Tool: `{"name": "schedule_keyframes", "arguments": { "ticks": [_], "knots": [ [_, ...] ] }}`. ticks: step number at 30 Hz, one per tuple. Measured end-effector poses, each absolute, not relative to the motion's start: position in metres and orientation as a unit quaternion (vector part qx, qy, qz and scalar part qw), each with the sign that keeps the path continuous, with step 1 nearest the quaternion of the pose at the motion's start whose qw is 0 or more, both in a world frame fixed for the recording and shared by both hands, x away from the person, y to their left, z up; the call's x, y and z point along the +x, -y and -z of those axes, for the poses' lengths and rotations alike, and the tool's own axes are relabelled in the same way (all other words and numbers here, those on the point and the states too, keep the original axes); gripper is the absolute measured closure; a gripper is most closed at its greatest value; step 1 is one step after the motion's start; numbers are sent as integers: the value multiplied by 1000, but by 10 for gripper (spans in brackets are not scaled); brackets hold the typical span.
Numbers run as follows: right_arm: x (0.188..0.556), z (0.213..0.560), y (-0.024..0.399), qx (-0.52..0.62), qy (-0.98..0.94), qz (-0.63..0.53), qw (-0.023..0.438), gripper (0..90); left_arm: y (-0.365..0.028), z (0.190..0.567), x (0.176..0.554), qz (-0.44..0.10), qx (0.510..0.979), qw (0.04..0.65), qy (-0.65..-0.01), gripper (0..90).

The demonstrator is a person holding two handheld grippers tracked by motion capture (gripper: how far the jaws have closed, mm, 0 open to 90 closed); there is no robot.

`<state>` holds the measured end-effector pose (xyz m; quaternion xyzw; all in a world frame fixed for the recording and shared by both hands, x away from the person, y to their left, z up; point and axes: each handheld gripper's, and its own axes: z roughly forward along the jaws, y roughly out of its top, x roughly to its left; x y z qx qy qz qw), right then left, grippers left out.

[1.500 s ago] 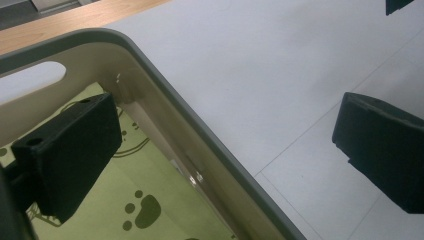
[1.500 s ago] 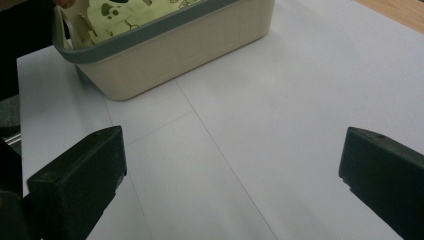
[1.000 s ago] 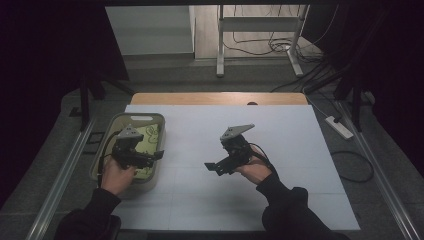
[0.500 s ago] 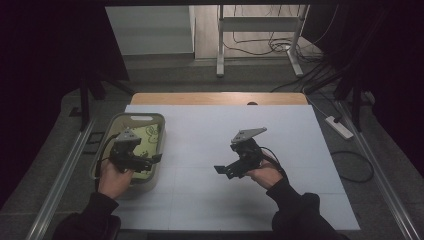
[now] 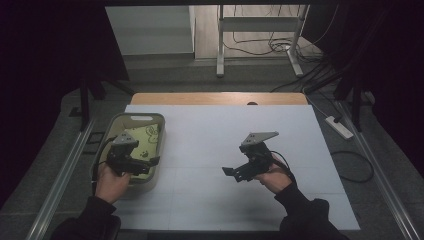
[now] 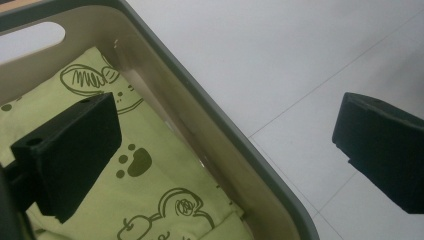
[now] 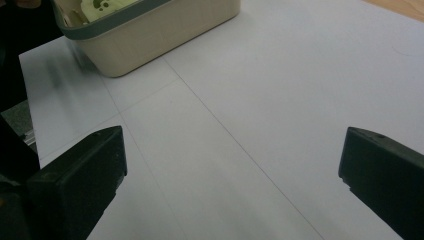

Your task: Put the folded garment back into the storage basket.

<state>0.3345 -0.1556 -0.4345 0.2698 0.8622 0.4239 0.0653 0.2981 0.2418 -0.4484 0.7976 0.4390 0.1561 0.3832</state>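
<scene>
Right tongs [image 5: 231, 172] moved rightward; basket [image 5: 158, 120] apparently long axis runs away from person.

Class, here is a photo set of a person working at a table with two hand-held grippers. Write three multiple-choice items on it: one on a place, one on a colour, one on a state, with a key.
1. Where is the basket?
A. At the left side of the table
B. At the far right corner
C. On the floor

2. What colour is the cloth in the basket?
A. Red
B. Light green with dark drawings
C. Plain blue

3. How stands the right gripper?
A. Shut on the cloth
B. Shut on nothing
C. Open, holding nothing

Key: 1 A, the high view shows it at the table's left edge; 2 B, the left gripper view shows green fabric with paw prints; 3 C, its jaws stand wide apart over bare table.
</scene>
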Motion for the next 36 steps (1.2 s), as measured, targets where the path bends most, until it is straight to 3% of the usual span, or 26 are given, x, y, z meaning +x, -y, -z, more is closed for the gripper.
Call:
{"name": "schedule_keyframes", "arguments": {
  "ticks": [36],
  "knots": [
    [312,440,215,315,-846,-422,79,0,-251,452,275,-160,793,377,-450,0]
  ]
}}
